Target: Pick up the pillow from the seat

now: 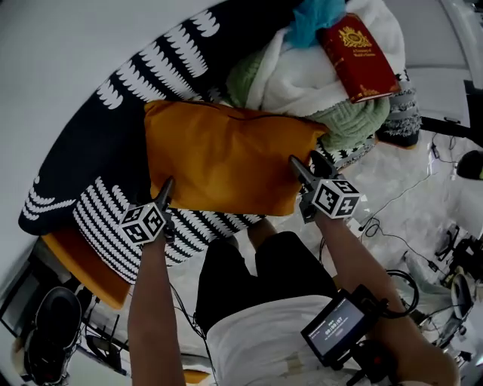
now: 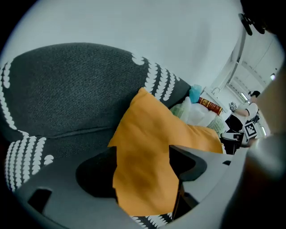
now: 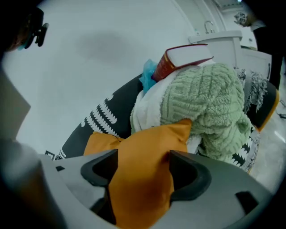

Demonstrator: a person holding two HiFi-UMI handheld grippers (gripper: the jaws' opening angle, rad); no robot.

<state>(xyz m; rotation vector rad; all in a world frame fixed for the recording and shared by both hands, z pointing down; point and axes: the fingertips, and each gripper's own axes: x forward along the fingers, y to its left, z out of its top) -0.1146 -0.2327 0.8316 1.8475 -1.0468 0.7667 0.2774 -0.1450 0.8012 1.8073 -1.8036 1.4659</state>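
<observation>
- One dark seat [image 1: 90, 143] with white scalloped patterning is seen, and everything else is borne on it.
- One orange pillow [image 1: 226, 158] is laid across the middle of the seat. Its far edge is against the backrest, and its right corner is tucked against the pile of soft things.
- One pile is heaped on the seat at the person's right. It is made up of one white blanket [image 1: 302, 75], one green knitted throw [image 1: 355, 121] and one teal cloth [image 1: 317, 19].
- One red book [image 1: 358, 56] with gold print is rested on top of that pile, tilted.
- Two grippers are held at the pillow's near edge, one at each near corner, and one marker cube is carried on each.
- The left gripper [image 1: 167, 185] is set at the pillow's near left corner. In the left gripper view its jaws are seen wide apart, and the gap between them is filled by orange fabric; no squeeze on it is seen.
- The right gripper [image 1: 296, 162] is set at the near right corner. In the right gripper view its jaws are likewise spread wide, with a fold of the pillow lying between them.
</observation>
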